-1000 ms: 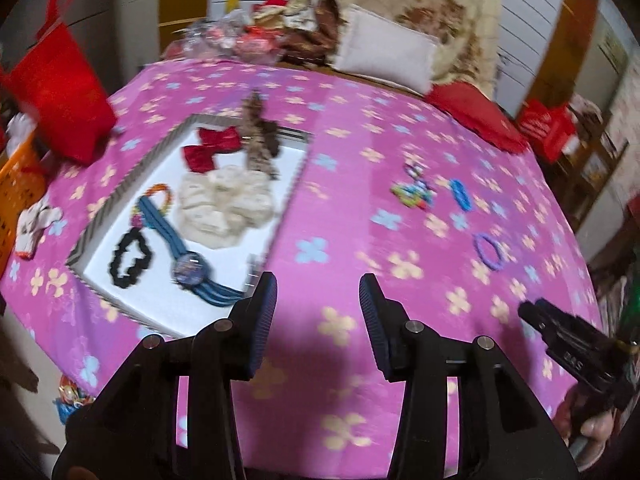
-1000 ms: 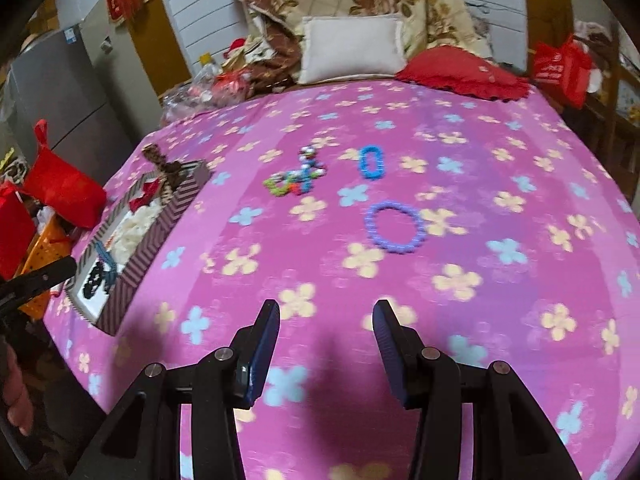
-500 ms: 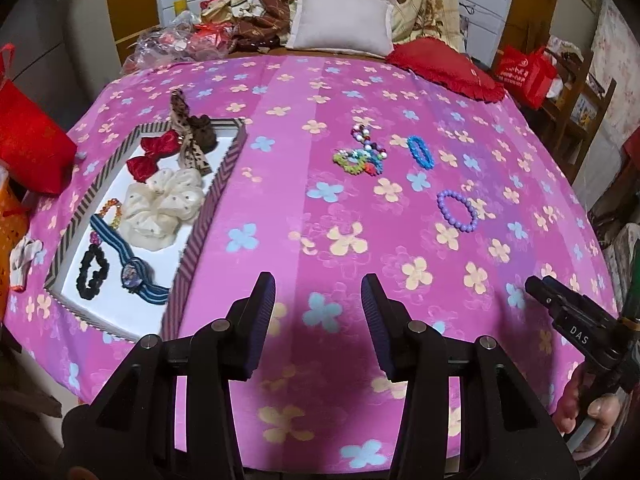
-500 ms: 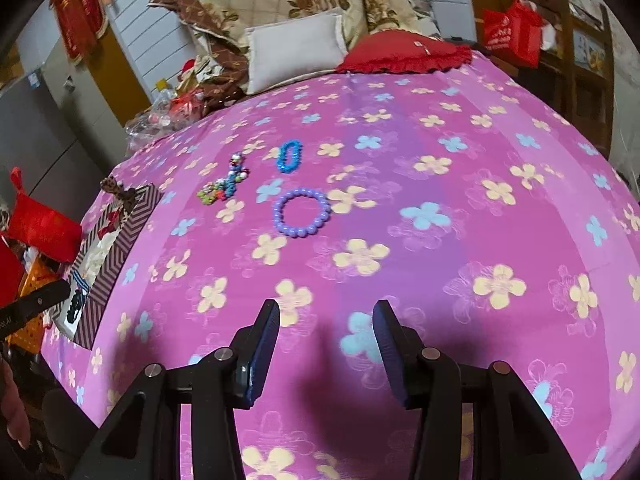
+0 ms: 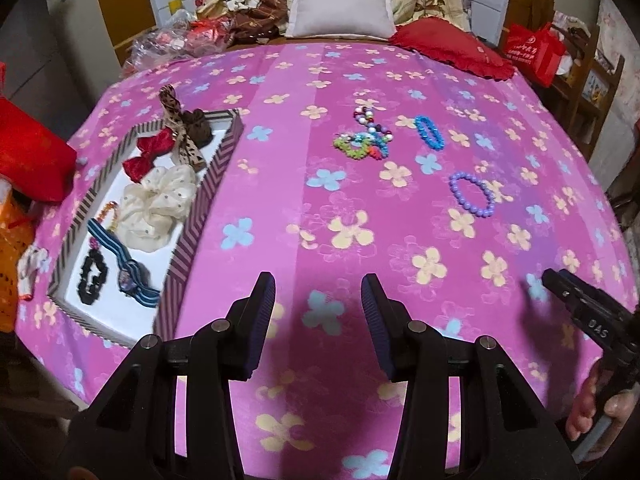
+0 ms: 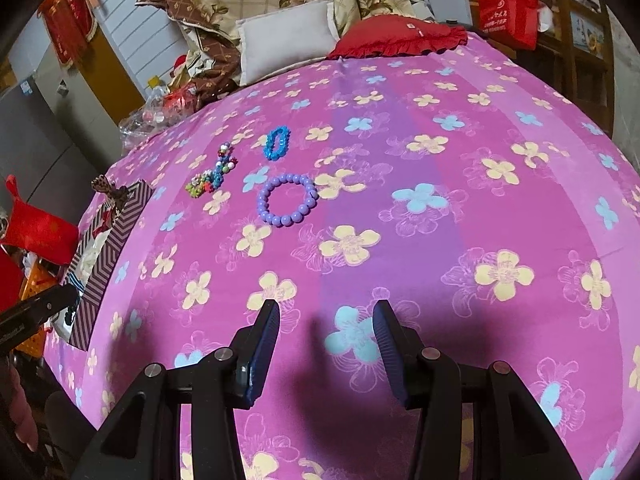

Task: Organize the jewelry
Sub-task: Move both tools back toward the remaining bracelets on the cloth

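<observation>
A purple bead bracelet (image 5: 471, 193) (image 6: 287, 200), a blue bracelet (image 5: 429, 132) (image 6: 277, 143) and a heap of multicoloured beads (image 5: 364, 142) (image 6: 212, 175) lie on the pink flowered tablecloth. A striped tray (image 5: 206, 196) (image 6: 116, 240) at the left holds a cream scrunchie (image 5: 158, 204), a red bow (image 5: 146, 154), a black scrunchie (image 5: 93, 276) and a striped watch (image 5: 128, 276). My left gripper (image 5: 318, 292) is open and empty above the cloth near the tray's corner. My right gripper (image 6: 326, 322) is open and empty, well short of the purple bracelet.
A white pillow (image 5: 340, 10) and a red cushion (image 5: 452, 46) lie at the table's far edge, with plastic bags (image 5: 176, 40) at the far left. A red bag (image 5: 32, 156) stands left of the tray. The right gripper's tip (image 5: 580, 312) shows at the lower right.
Both grippers have swung right and drawn nearer the table; the tray has slid left in view and the bracelets look larger and nearer. Both stayed open.
</observation>
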The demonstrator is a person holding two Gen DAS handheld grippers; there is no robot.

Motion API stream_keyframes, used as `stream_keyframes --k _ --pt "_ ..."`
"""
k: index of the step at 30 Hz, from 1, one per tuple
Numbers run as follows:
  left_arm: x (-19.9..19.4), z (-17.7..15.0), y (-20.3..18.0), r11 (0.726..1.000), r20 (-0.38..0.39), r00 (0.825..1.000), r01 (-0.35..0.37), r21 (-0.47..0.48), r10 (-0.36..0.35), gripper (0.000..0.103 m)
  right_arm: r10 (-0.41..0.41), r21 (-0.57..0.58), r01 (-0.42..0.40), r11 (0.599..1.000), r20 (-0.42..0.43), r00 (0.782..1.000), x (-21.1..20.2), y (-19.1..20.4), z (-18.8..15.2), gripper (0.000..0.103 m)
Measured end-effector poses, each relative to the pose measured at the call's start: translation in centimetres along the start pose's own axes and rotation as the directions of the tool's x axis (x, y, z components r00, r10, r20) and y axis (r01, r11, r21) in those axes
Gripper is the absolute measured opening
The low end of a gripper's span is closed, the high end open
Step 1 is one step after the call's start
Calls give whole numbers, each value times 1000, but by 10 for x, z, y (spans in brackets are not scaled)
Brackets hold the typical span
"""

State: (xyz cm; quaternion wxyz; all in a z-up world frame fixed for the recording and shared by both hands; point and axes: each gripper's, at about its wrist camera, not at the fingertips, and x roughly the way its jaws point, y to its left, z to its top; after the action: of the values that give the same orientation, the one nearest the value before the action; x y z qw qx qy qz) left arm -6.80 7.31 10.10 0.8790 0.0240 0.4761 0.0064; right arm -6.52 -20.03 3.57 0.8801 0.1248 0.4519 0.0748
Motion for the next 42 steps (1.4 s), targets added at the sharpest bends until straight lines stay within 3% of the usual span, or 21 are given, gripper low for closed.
stream_keyframes --k 11,32,37,42 --pt "18 1 7 995 -18 995 -96 8 96 44 -10 -10 10 1000 -31 999 14 3 3 46" --pt "61 7 19 996 -89 992 -93 -10 92 44 -32 -86 26 996 -75 997 41 24 19 46" --pt "71 29 27 999 -88 995 -44 -33 41 44 -50 -100 43 994 -69 996 49 30 33 46" --pt "87 81 35 994 -63 995 76 -76 -81 44 -54 -97 48 994 -56 997 58 30 54 47"
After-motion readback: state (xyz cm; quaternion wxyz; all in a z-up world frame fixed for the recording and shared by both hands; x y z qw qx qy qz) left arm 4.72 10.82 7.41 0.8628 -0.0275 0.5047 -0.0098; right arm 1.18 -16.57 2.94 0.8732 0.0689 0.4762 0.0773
